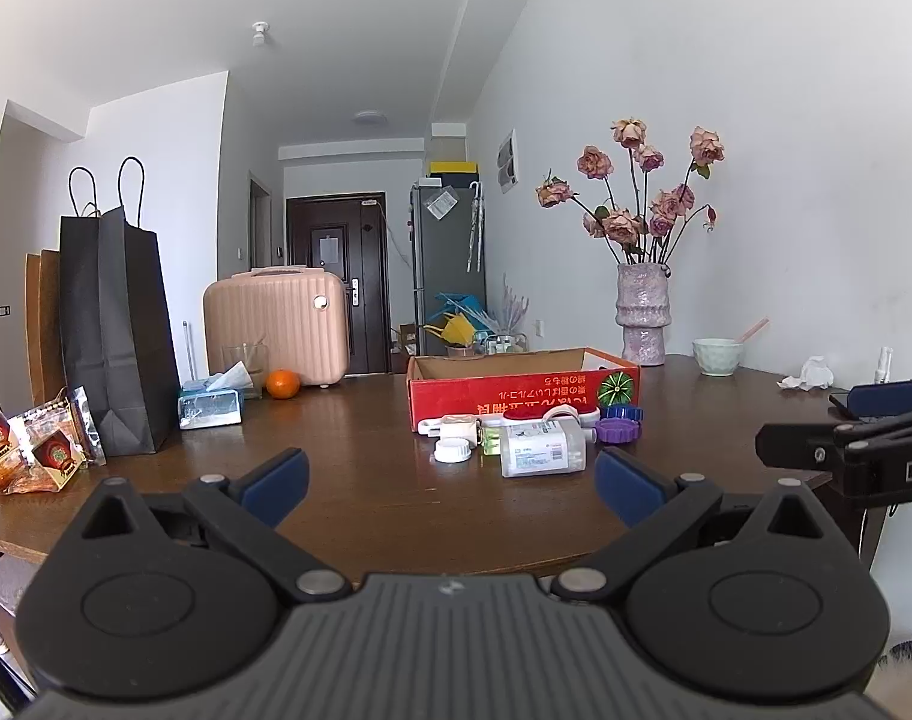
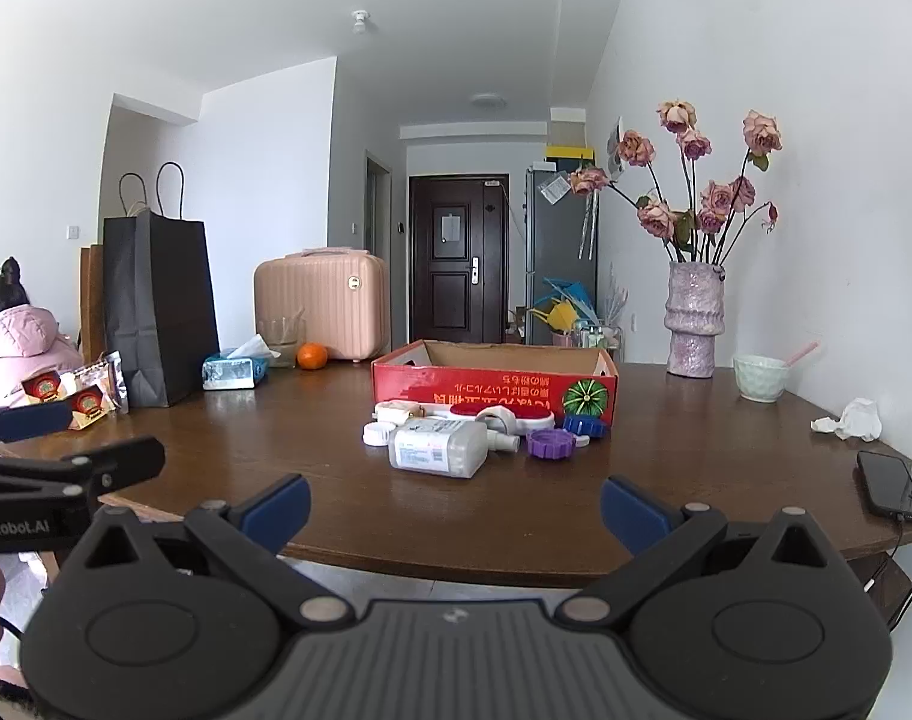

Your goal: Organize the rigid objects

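A red cardboard box (image 1: 519,394) (image 2: 492,387) with an open top stands mid-table. In front of it lies a cluster of small items: a clear plastic bottle (image 1: 543,450) (image 2: 438,449) on its side, a white cap (image 1: 453,451) (image 2: 378,434), a purple ridged lid (image 1: 619,431) (image 2: 550,443), a blue ridged lid (image 1: 621,412) (image 2: 585,423) and a red-and-white piece (image 2: 503,413). My left gripper (image 1: 452,486) and right gripper (image 2: 454,507) both hover open at the table's near edge, well short of the cluster, with nothing between their blue pads.
A brown round table (image 2: 696,450) carries a black paper bag (image 1: 117,336), tissue pack (image 1: 210,407), orange (image 1: 283,384), pink case (image 1: 276,324), vase of roses (image 1: 642,318), green bowl (image 1: 717,356), crumpled tissue (image 2: 852,420) and phone (image 2: 888,483). A person in pink (image 2: 18,342) sits at left.
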A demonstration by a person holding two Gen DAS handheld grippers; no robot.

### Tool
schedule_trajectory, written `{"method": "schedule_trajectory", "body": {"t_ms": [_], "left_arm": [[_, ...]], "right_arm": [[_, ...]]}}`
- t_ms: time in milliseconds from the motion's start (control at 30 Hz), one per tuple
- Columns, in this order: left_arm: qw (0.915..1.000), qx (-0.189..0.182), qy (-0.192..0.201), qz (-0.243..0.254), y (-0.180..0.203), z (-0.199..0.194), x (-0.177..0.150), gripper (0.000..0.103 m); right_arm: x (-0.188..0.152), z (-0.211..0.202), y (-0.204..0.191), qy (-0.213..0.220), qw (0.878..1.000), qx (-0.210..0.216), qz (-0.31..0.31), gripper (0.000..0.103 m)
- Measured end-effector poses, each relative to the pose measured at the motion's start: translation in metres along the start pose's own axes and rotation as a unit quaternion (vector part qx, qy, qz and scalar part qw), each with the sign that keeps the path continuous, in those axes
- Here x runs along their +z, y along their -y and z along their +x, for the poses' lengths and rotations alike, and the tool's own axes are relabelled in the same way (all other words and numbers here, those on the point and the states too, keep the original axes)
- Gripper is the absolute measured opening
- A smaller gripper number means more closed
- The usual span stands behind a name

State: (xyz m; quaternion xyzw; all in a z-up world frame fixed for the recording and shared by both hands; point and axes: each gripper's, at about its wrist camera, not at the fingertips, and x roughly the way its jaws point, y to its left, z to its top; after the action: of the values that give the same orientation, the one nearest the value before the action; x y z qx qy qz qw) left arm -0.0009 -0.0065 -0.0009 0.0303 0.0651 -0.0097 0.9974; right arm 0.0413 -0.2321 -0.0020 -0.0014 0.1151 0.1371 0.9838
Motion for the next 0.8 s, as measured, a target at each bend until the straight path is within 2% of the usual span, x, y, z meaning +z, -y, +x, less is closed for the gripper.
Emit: {"method": "schedule_trajectory", "body": {"t_ms": [600,800], "left_arm": [[0.9997,0.019,0.013,0.001,-0.0063,0.0008,0.0041,0.103],[0.9998,0.014,0.015,0.007,-0.0029,0.0001,0.0039,0.103]], "right_arm": [[0.0060,0.0011,-0.0071,0.020,1.000,0.002,-0.010,0.103],[0.0046,0.0000,-0.0047,0.018,1.000,-0.001,-0.005,0.103]]}}
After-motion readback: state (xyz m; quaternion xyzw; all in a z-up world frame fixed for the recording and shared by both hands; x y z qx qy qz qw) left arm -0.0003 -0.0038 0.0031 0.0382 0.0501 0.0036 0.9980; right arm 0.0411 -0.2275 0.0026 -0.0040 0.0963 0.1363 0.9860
